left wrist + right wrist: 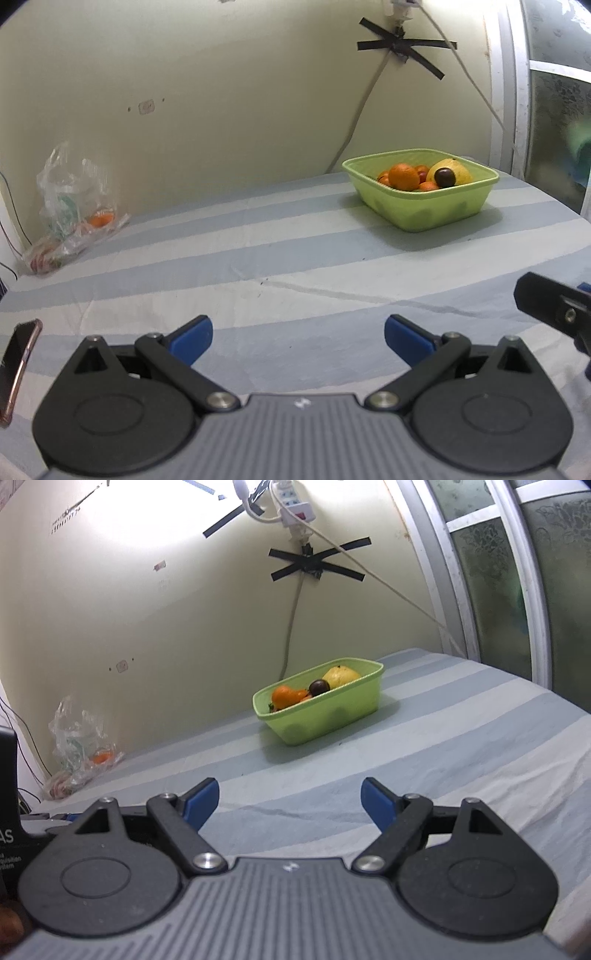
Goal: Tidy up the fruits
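Observation:
A light green plastic basket (pixel 424 210) stands on the striped sheet at the back right, near the wall. It holds an orange (pixel 403 176), a dark round fruit (pixel 444 177), a yellow fruit (pixel 456 170) and small red ones. It also shows in the right wrist view (pixel 325 716) with the same fruits. My left gripper (pixel 298 341) is open and empty, low over the sheet, well short of the basket. My right gripper (pixel 290 801) is open and empty, also well short of it.
A clear plastic bag (pixel 74 206) with an orange fruit inside lies at the back left by the wall; it also shows in the right wrist view (pixel 81 746). A phone (pixel 16 365) lies at the left edge. Cables hang on the wall. A window frame (pixel 532 590) stands on the right.

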{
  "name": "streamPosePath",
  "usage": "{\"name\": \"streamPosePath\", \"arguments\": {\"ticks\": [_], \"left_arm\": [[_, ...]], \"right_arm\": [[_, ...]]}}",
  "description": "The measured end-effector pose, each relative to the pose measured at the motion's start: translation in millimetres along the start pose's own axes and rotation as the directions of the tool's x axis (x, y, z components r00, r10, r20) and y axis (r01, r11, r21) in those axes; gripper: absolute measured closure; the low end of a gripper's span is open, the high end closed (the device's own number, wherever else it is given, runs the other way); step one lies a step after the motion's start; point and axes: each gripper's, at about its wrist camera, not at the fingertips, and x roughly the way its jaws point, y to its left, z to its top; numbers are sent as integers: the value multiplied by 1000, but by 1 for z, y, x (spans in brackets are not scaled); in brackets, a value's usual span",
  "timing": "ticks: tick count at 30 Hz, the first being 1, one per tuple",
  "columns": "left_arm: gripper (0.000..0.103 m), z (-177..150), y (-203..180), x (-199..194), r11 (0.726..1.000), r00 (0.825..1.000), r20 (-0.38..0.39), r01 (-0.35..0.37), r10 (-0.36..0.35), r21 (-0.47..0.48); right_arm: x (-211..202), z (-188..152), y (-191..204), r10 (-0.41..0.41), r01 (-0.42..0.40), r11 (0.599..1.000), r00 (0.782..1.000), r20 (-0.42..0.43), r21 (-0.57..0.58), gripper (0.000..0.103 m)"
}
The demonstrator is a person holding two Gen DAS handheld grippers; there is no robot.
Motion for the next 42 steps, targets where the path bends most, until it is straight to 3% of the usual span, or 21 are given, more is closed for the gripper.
{"name": "streamPosePath", "arguments": {"ticks": [10, 21, 32, 37, 42], "left_arm": [[0, 2, -24, -9, 994, 997, 46, -63, 59, 88], [0, 0, -51, -7, 986, 998, 28, -53, 50, 159], [0, -2, -55, 1, 988, 999, -52, 12, -4, 155], [0, -3, -52, 7, 989, 990, -125, 78, -62, 129], [0, -5, -51, 6, 988, 985, -151, 99, -81, 120]], "right_arm": [[-7, 2, -14, 5, -6, 999, 1000, 27, 49, 17], [-13, 4, -35, 5, -9, 995, 999, 42, 98, 17], [-10, 3, -42, 10, -13, 994, 1000, 24, 108, 17], [-6, 3, -41, 8, -9, 994, 1000, 11, 105, 17], [-4, 3, -40, 5, -5, 995, 1000, 1, 97, 17]]}}
